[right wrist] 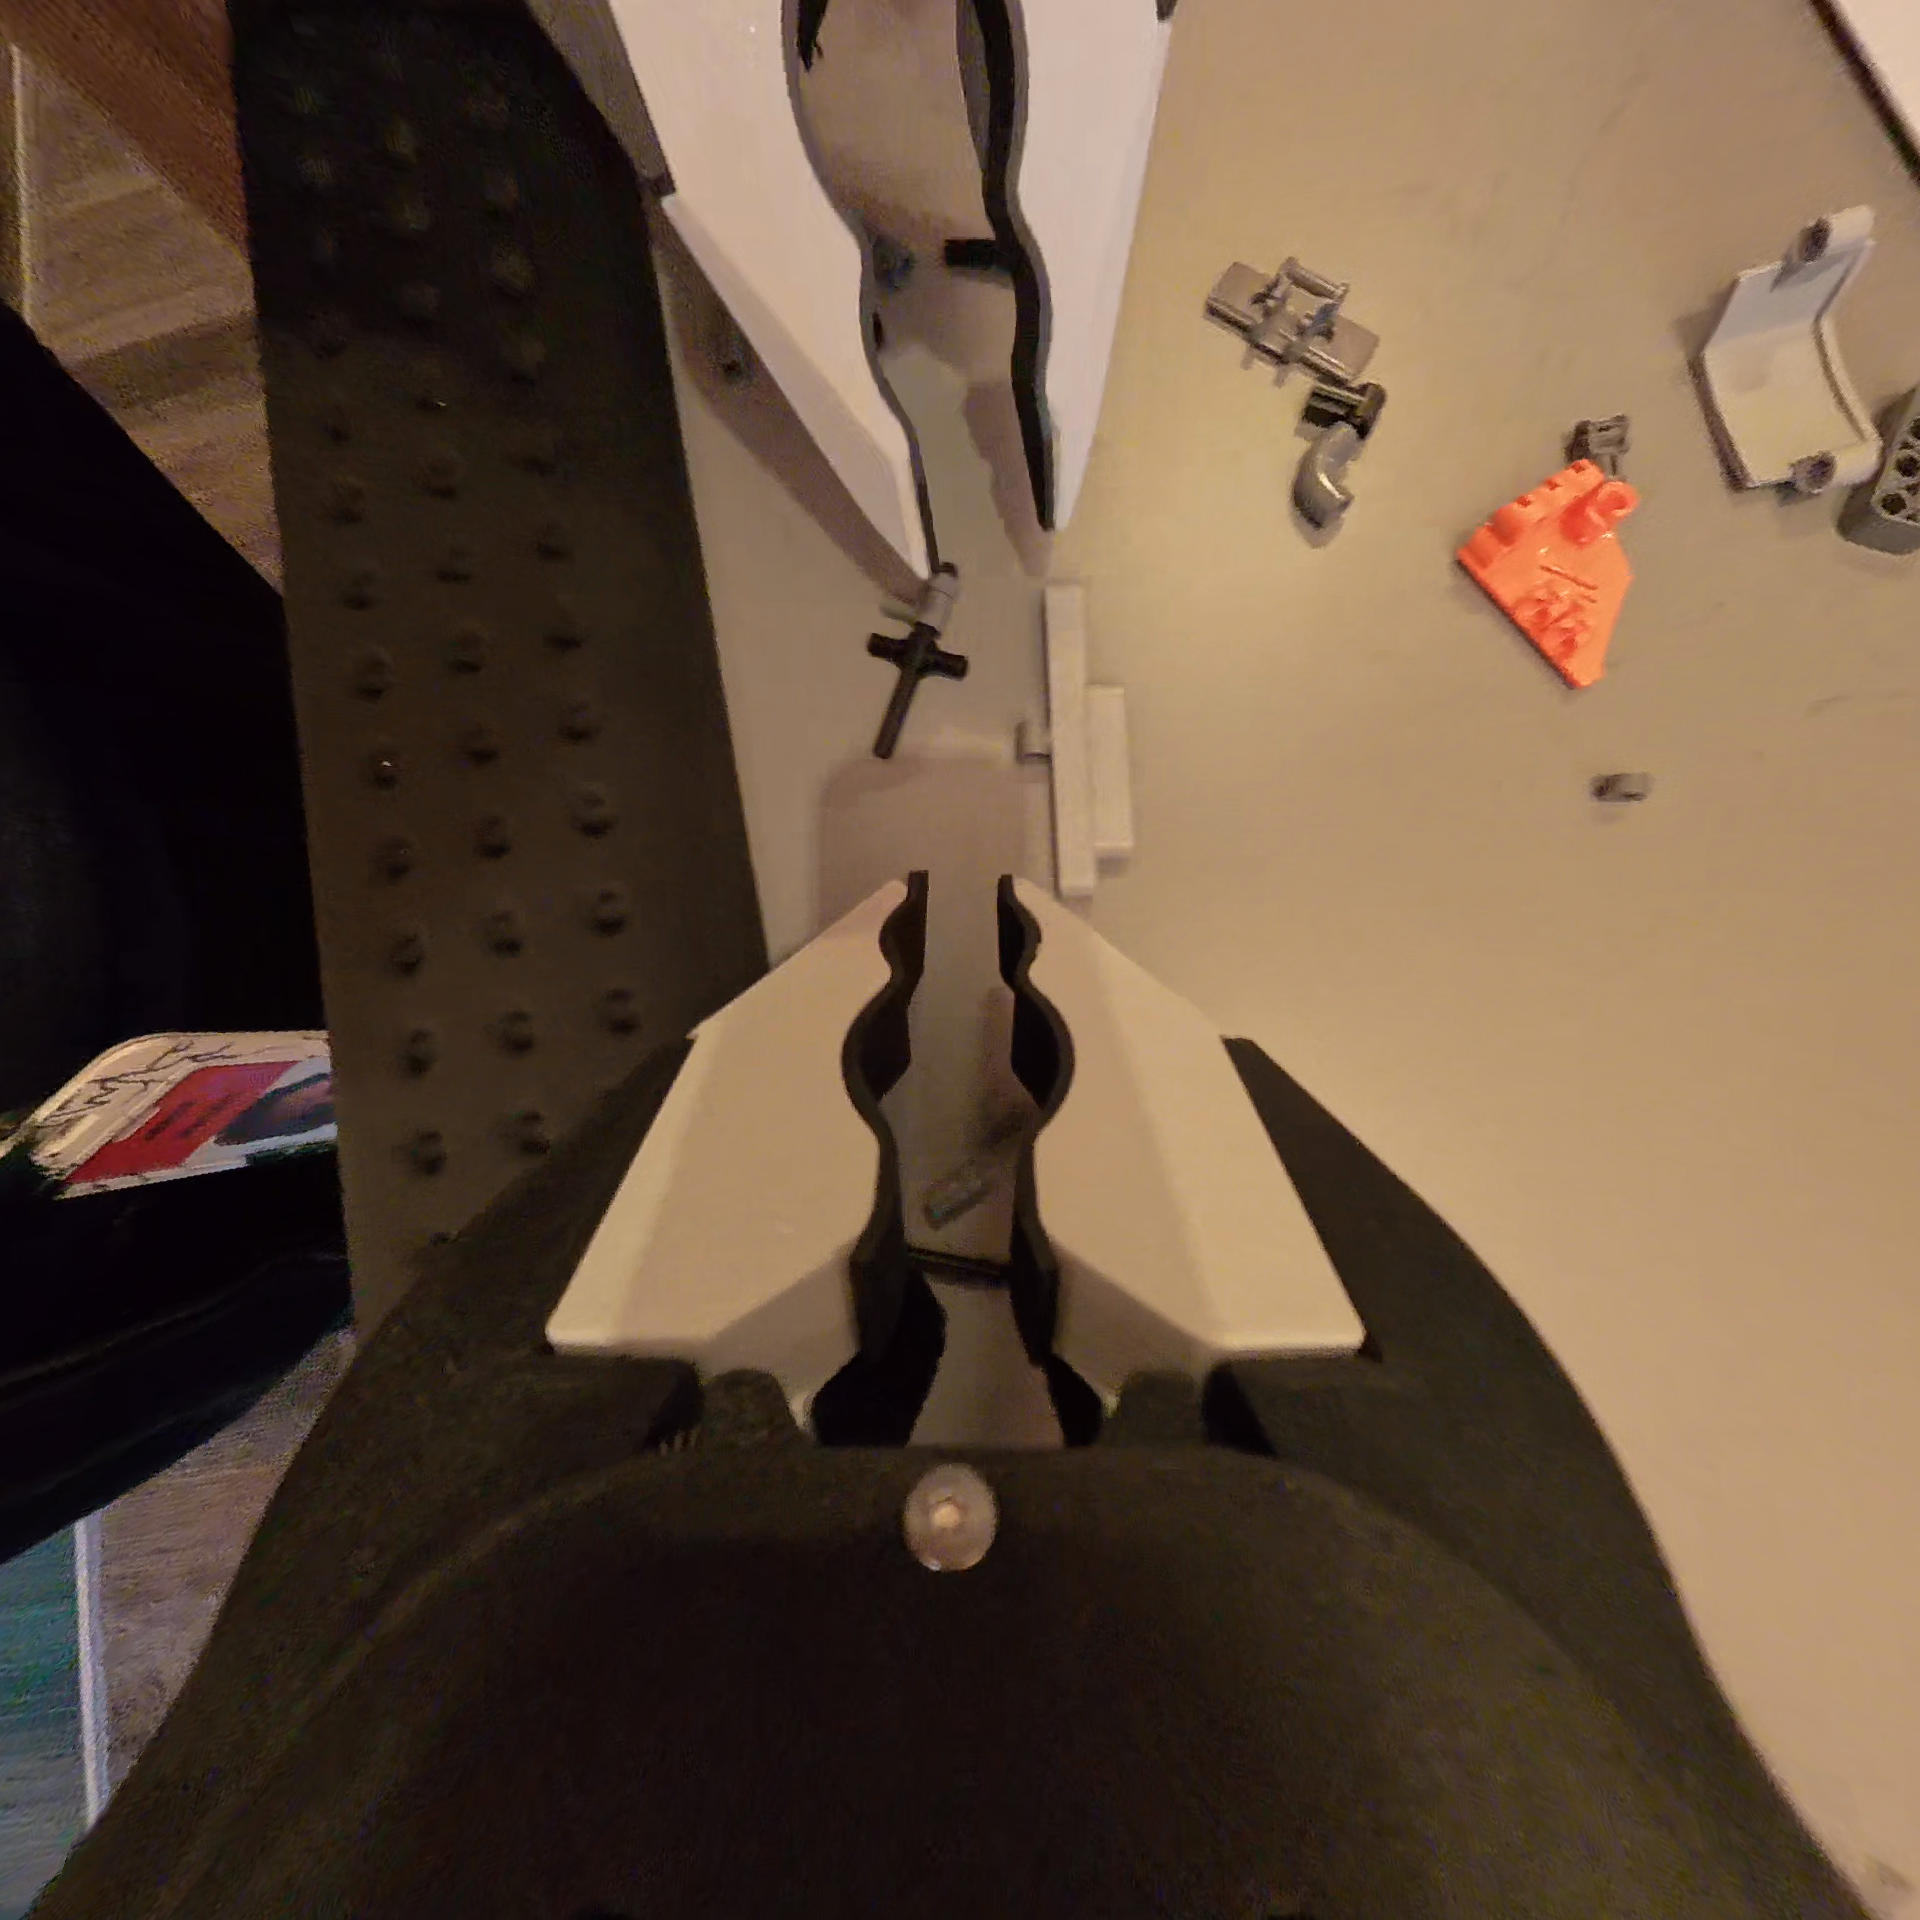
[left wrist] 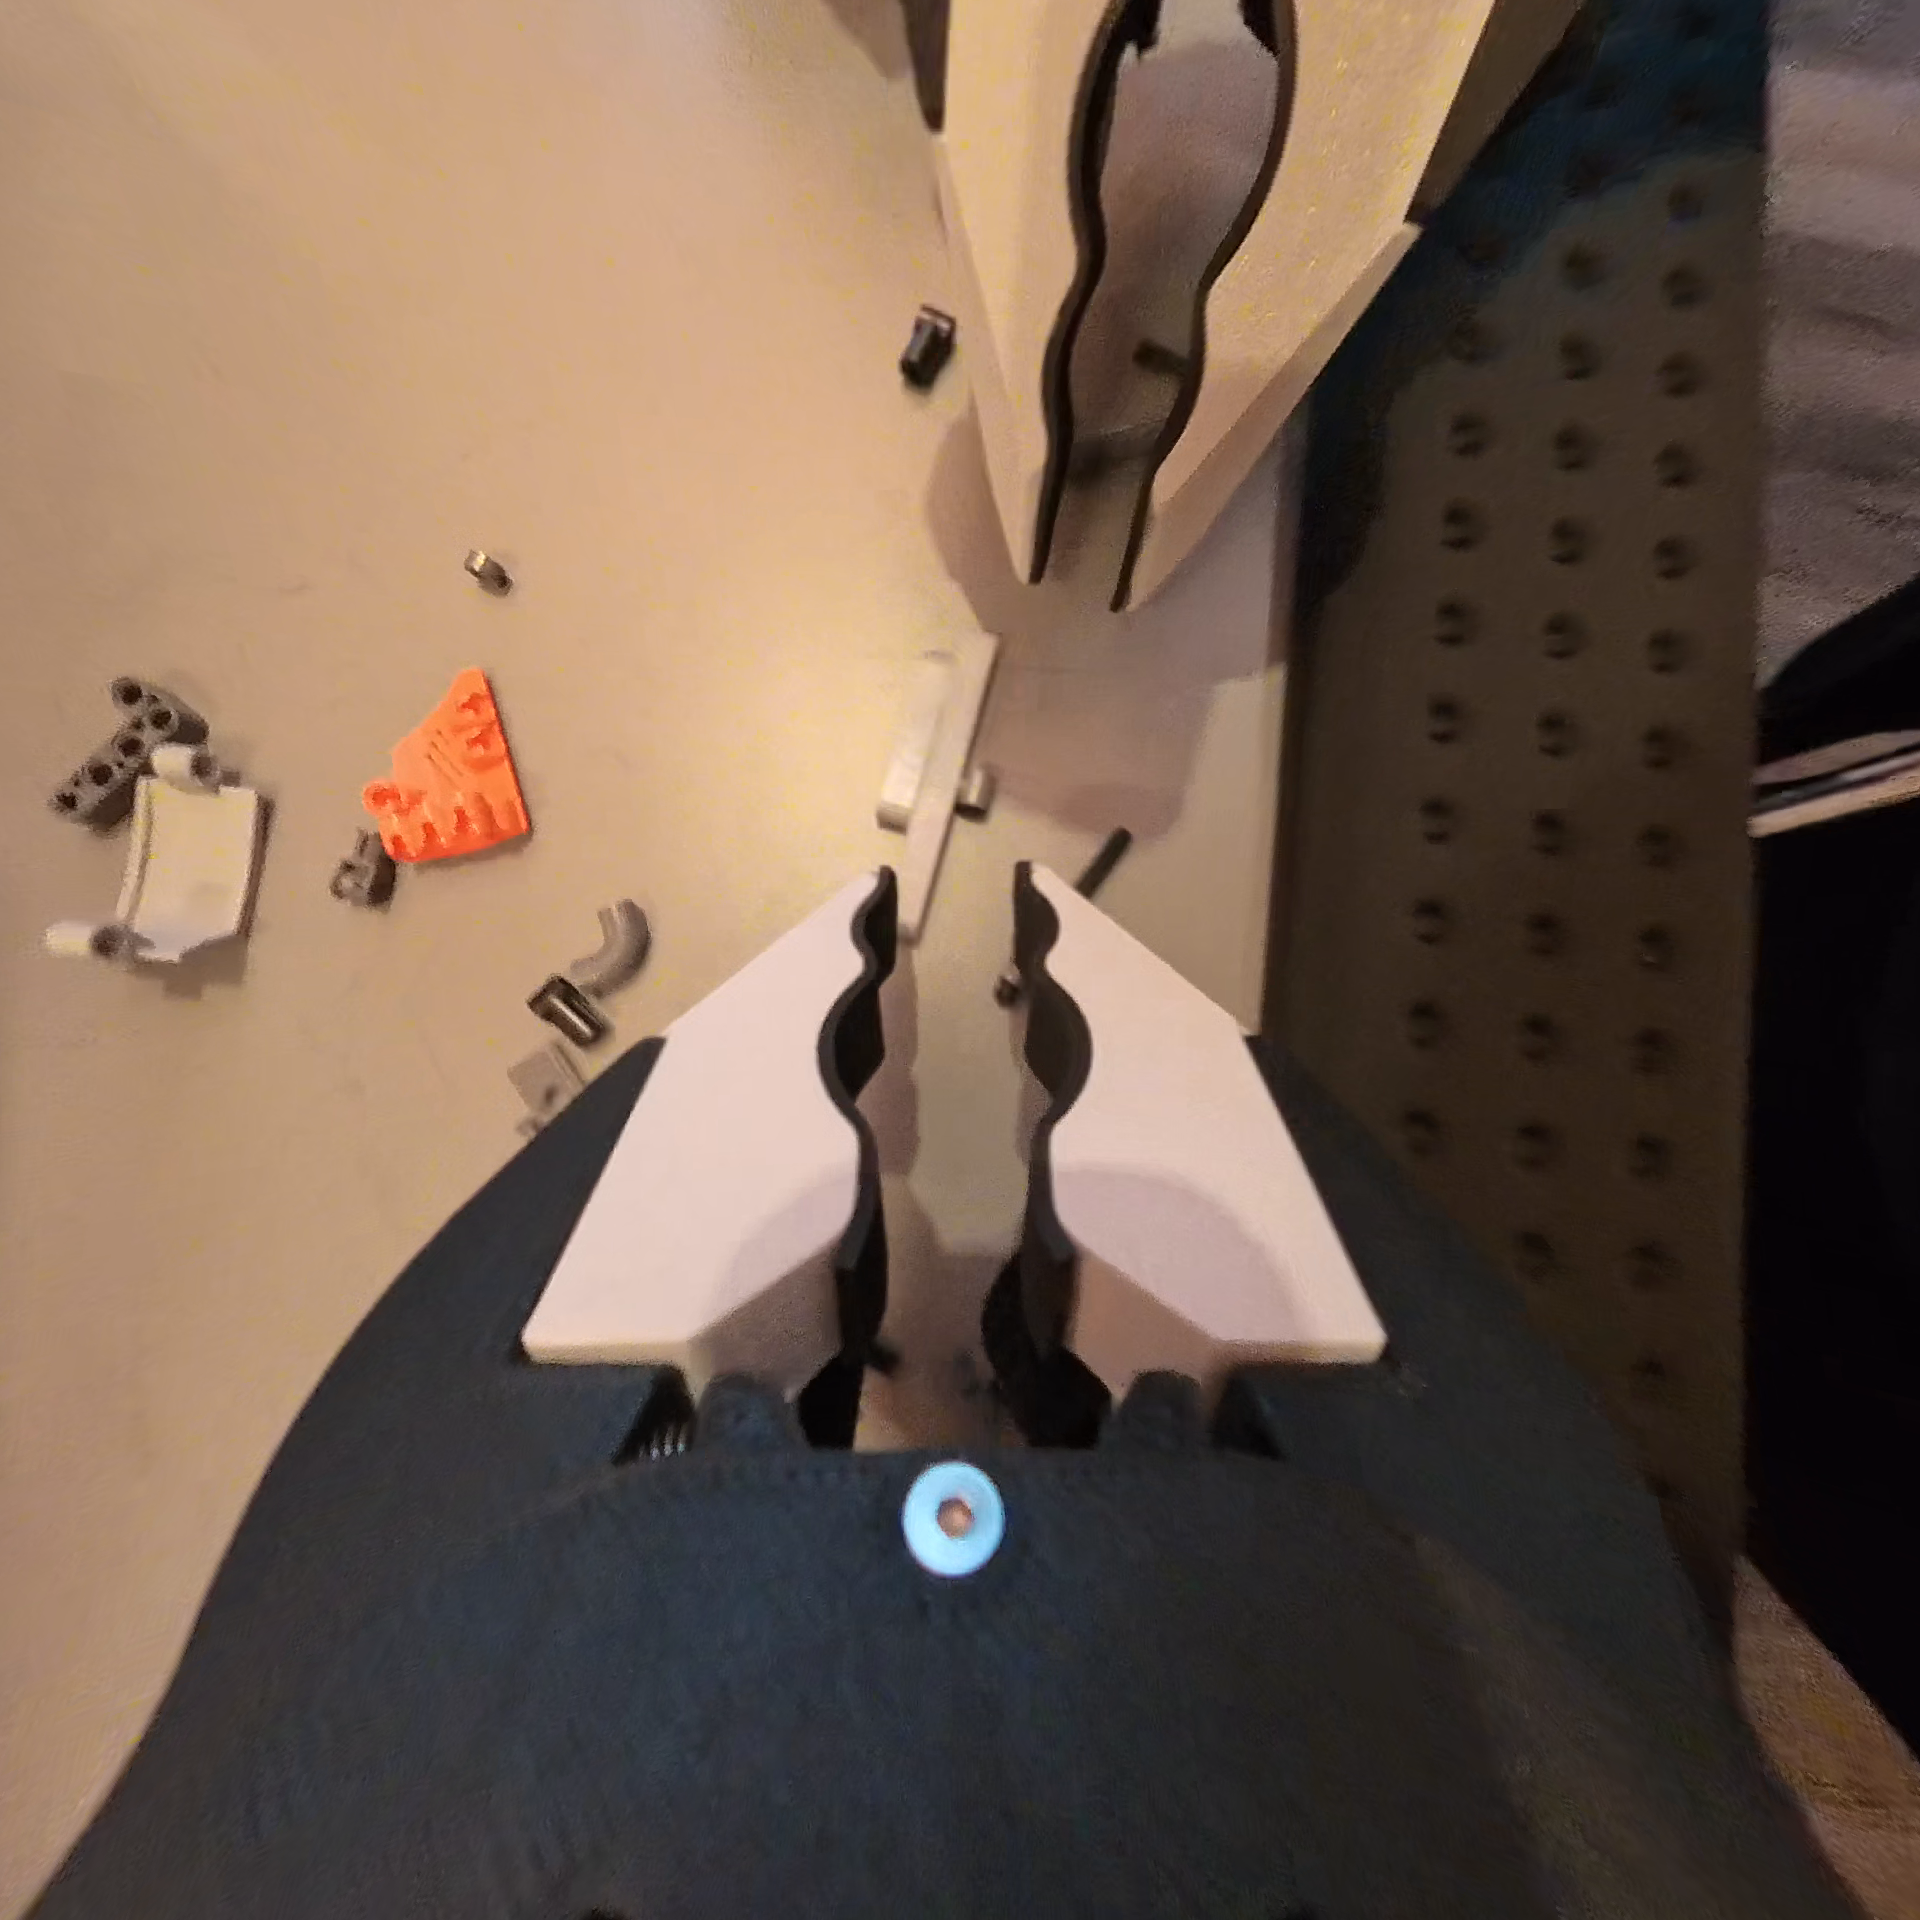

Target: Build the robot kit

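Left wrist view: left hand-held gripper [left wrist: 954, 883] low over the beige bench [left wrist: 520, 364], jaws narrowly parted, nothing between them. Just past the tips, a flat grey bar piece [left wrist: 943, 758] lying on the bench. Right hand-held gripper [left wrist: 1081, 592] facing from the far side, tips close to the far end of that bar, jaws also narrowly parted and empty. To the right, a dark studded baseplate [left wrist: 1538, 727] along the bench edge. To the left, well apart: an orange wedge plate [left wrist: 449, 771], a white curved panel [left wrist: 187, 868] touching a dark grey holed beam [left wrist: 125, 743], a grey elbow tube [left wrist: 621, 943], a small black clip [left wrist: 927, 343] farther off.

Right wrist view: right hand-held gripper [right wrist: 958, 883] with a slim gap, holding nothing; small grey piece [right wrist: 971, 1174] on the bench seen through the gap. Same grey bar piece [right wrist: 1081, 758] just beyond and right of the tips. Black cross-shaped axle piece [right wrist: 914, 670] far left of the bar, beside the opposing left hand-held gripper [right wrist: 987, 540]. Orange wedge plate [right wrist: 1548, 587] and white curved panel [right wrist: 1777, 384] far right; studded baseplate [right wrist: 468, 623] on the left.
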A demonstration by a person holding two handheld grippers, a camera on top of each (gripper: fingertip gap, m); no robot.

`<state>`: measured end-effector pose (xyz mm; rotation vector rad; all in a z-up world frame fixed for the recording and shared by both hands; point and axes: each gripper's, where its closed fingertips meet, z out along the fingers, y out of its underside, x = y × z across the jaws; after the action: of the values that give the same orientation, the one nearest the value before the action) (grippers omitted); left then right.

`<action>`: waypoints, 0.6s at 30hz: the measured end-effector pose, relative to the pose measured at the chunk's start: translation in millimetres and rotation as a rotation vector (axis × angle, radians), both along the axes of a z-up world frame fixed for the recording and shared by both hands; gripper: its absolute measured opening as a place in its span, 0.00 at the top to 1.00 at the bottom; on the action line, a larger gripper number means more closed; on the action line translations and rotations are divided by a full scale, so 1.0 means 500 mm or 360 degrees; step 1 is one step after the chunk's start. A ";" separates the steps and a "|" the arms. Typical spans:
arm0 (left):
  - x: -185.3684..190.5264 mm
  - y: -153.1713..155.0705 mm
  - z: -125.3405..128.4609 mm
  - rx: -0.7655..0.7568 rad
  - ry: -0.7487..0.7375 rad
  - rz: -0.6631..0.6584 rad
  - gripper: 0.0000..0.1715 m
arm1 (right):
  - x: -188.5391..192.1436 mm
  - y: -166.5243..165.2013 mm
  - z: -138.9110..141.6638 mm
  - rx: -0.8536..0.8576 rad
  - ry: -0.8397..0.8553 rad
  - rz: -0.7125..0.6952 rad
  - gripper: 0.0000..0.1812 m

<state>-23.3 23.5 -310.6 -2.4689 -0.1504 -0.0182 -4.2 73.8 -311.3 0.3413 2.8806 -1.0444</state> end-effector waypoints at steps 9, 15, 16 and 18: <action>0.043 -0.047 -0.030 -0.0130 -0.0012 0.0049 0.88 | 0.030 -0.061 -0.015 -0.0078 -0.0022 -0.0093 0.89; 0.042 -0.026 -0.053 -0.0135 0.0013 0.0032 0.90 | 0.024 -0.094 -0.048 0.0043 0.0026 -0.0122 0.97; 0.044 -0.023 -0.053 -0.0125 0.0007 0.0036 0.90 | 0.018 -0.091 -0.049 0.0054 0.0052 -0.0131 0.99; 0.047 -0.018 -0.052 -0.0117 0.0002 0.0045 0.91 | 0.016 -0.083 -0.049 0.0051 0.0030 -0.0135 1.00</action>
<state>0.3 14.5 -336.8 -2.5396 -0.1883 0.0006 3.9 32.5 -336.0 0.4618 2.9262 -1.0205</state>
